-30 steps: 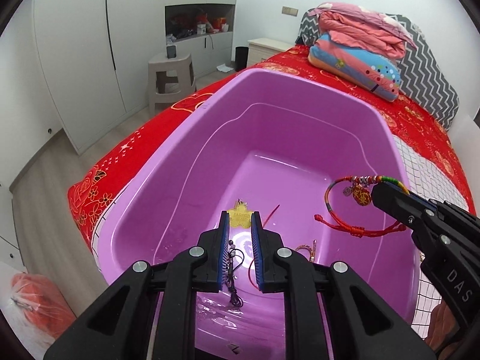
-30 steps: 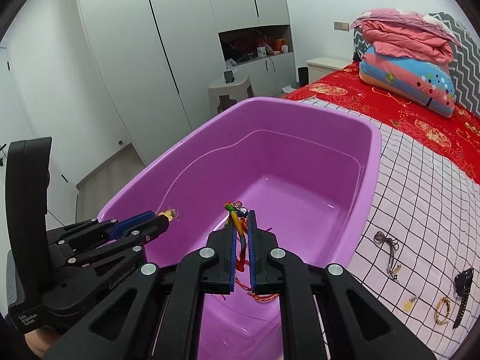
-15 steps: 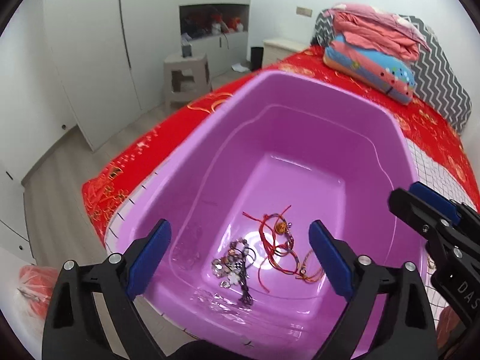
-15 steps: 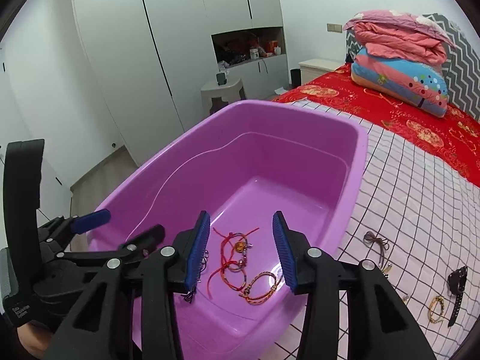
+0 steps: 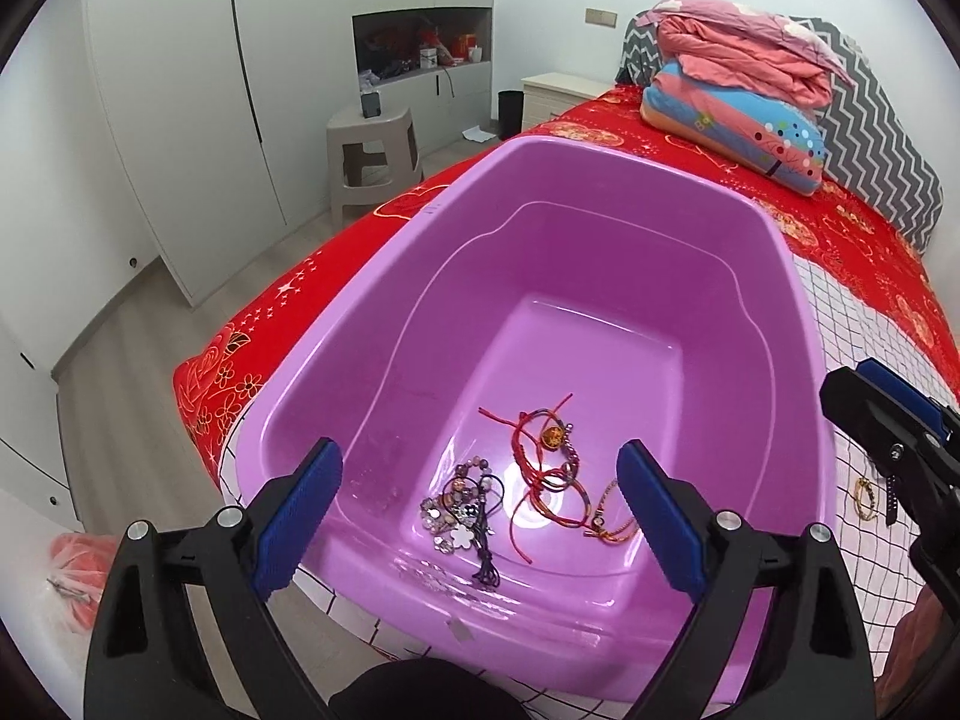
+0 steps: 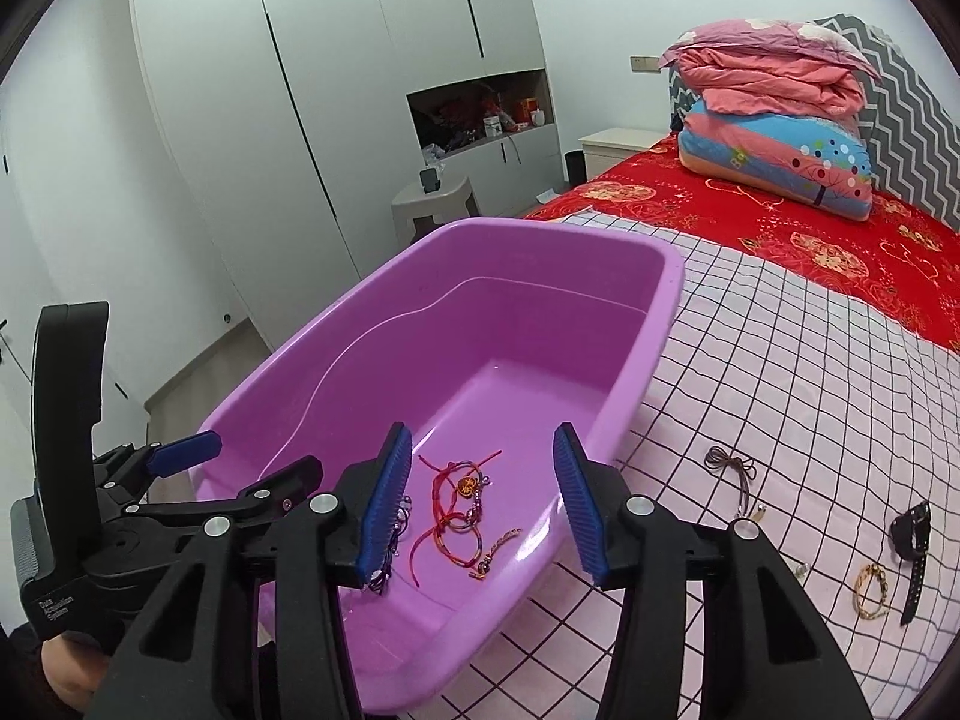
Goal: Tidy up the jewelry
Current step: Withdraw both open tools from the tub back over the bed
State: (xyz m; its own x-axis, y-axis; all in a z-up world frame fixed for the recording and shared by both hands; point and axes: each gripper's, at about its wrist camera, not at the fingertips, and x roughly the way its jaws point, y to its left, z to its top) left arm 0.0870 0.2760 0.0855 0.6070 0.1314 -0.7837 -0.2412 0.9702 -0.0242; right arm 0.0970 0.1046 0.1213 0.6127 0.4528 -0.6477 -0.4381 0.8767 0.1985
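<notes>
A purple plastic tub (image 5: pixel 600 180) (image 6: pixel 660 294) stands on the bed. On its floor lie a dark beaded charm bracelet (image 5: pixel 462 510), a red cord bracelet with a gold charm (image 5: pixel 543 462) (image 6: pixel 459 495) and a small gold chain (image 5: pixel 606 519) (image 6: pixel 498 549). My left gripper (image 5: pixel 480 516) is open and empty above the tub's near end. My right gripper (image 6: pixel 483 504) is open and empty above the tub's near right side. On the checked cloth to the right lie a brown cord (image 6: pixel 735 471), a black watch (image 6: pixel 912 546) and a gold bracelet (image 6: pixel 870 591).
The tub rests on a white checked cloth (image 6: pixel 810 390) over a red bedspread (image 6: pixel 810 228). Folded quilts (image 5: pixel 744 90) lie at the bed's head. A grey stool (image 5: pixel 369 150) and white wardrobes (image 6: pixel 360 90) stand beyond the bed. An orange bag (image 5: pixel 78 576) lies on the floor.
Both grippers opened and dropped their bracelets into the tub: the left let go of the beaded bracelet, the right the red cord bracelet. Both have pulled back and up.
</notes>
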